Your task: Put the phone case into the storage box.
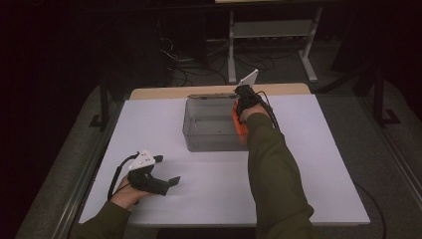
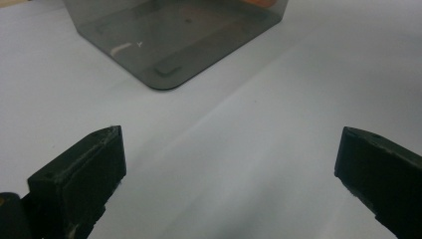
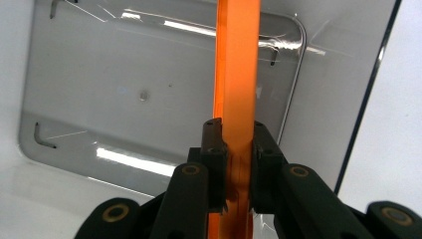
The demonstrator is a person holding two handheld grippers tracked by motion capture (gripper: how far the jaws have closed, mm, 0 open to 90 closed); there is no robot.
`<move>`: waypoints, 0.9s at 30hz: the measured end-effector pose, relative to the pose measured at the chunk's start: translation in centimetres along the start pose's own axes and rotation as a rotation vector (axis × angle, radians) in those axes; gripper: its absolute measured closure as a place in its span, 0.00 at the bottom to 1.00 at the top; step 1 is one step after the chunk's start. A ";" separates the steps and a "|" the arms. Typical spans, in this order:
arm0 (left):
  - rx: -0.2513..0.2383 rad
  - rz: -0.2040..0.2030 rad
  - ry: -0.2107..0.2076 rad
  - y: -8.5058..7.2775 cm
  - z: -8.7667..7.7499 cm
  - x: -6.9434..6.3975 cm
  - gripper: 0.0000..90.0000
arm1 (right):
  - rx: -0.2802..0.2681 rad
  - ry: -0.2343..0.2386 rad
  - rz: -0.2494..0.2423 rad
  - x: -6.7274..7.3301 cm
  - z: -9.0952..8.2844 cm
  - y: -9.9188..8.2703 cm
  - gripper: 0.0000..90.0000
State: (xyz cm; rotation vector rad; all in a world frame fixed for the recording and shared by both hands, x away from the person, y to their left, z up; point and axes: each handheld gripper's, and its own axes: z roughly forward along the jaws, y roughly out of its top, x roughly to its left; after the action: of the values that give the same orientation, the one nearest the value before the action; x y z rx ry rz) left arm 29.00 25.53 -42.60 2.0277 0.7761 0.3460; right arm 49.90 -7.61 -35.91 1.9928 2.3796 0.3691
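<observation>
At the centre of the high view the right gripper (image 1: 242, 110) is clamped on a flat orange panel (image 3: 237, 74), held edge-on over the open top of the clear grey plastic bin (image 1: 191, 127); it seems to be the bin's orange lid or a divider. The lift appears done, but the panel is not yet set down or seated. At lower left, the left gripper (image 1: 166, 172) rests on the white table (image 1: 318, 164), jaws spread wide and empty.
</observation>
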 end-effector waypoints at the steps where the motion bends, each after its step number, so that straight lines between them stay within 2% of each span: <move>1: 0.000 -0.001 0.000 0.0 0.0 0.0 0.00 | 0.000 0.000 0.001 0.0 0.1 0.0 0.88; 27: 0.007 -0.002 -0.003 0.0 0.0 -0.1 0.00 | 0.017 -0.010 0.016 -0.1 1.0 -0.2 0.88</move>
State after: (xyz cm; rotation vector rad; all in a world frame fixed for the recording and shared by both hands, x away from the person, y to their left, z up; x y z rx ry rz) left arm 28.94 25.50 -42.65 2.0332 0.7779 0.3393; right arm 49.87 -7.56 -36.93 2.0173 2.3702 0.3394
